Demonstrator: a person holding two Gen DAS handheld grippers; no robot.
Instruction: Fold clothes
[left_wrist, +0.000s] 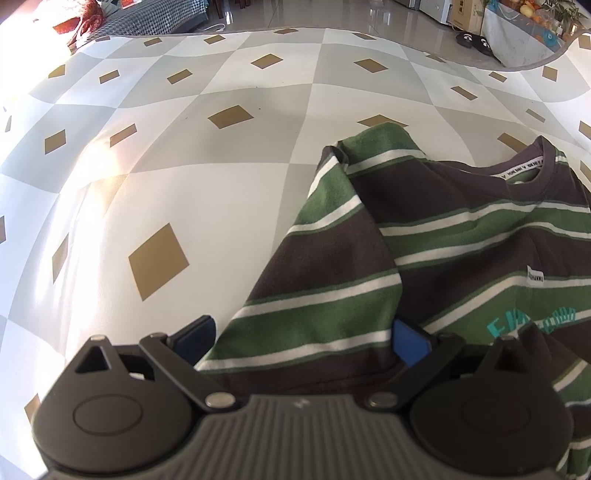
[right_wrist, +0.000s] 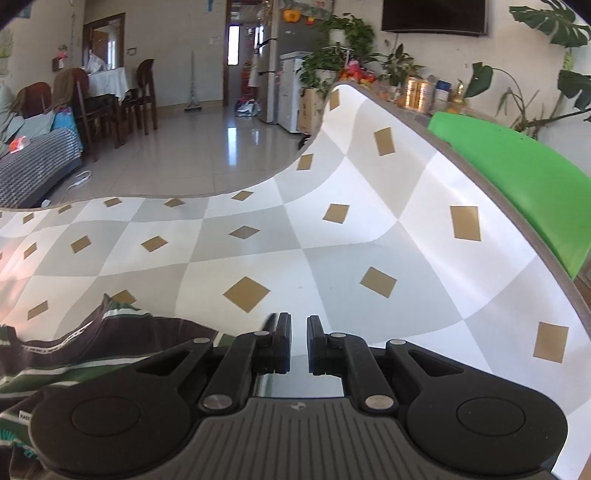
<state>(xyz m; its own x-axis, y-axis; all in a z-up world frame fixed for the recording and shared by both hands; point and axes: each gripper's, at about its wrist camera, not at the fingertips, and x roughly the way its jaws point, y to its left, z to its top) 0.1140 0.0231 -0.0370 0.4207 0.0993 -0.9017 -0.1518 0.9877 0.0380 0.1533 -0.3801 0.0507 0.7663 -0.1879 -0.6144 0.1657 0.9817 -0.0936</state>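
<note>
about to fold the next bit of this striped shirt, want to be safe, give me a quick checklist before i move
1. Left tool open and astride the sleeve: ok, the fingers stand wide with the fabric between them.
2. Left tool gripping fabric: not ok, nothing is pinched yet.
3. Right tool free of cloth: ok, its fingers are nearly together with only a narrow empty gap between them.
4. Striped shirt lying flat: not ok, the sleeve is folded over the body and the collar area is rumpled.
5. Bare table beside the shirt for folding: ok.
6. Shirt's lower hem position: cannot tell, out of view.
</note>
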